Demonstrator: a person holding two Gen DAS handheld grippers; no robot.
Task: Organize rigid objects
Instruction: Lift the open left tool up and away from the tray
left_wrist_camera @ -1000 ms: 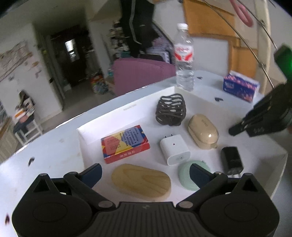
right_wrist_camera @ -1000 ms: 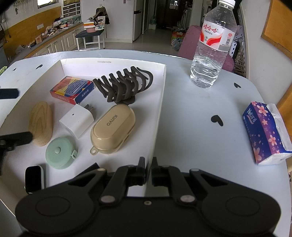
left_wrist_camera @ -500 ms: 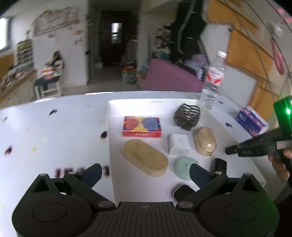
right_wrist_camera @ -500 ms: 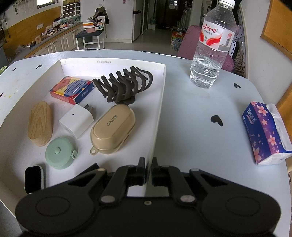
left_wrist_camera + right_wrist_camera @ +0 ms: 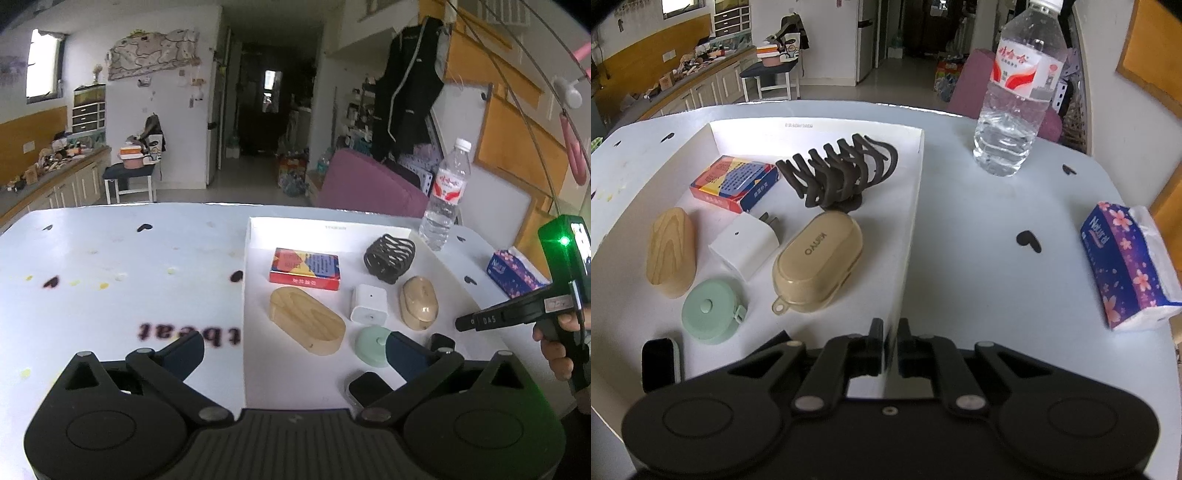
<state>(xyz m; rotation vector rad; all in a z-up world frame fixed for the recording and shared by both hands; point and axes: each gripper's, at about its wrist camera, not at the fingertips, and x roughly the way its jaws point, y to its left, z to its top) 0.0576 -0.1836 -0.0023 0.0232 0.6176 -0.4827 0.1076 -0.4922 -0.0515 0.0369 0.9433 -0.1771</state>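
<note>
A white tray (image 5: 255, 314) (image 5: 911, 206) holds a card box (image 5: 304, 268) (image 5: 735, 182), a wooden block (image 5: 306, 320) (image 5: 670, 251), a white charger (image 5: 368, 308) (image 5: 745, 246), a beige case (image 5: 419, 307) (image 5: 818, 260), a dark hair claw (image 5: 388, 257) (image 5: 838, 172), a green round tape (image 5: 371, 345) (image 5: 710, 310) and small black items (image 5: 369, 387) (image 5: 659, 363). My left gripper (image 5: 291, 349) is open and empty above the tray's near left edge. My right gripper (image 5: 888, 341) is shut on the tray's right wall at its near end; it also shows in the left wrist view (image 5: 480, 322).
A water bottle (image 5: 1015, 92) (image 5: 445, 199) stands on the white table (image 5: 110, 277) beyond the tray. A tissue pack (image 5: 1126, 262) (image 5: 511, 273) lies at the right. Black heart marks dot the table. A purple chair (image 5: 369, 188) stands behind.
My left gripper has pulled back, risen and swung left, away from the tray's objects. My right gripper has stayed shut on the tray wall.
</note>
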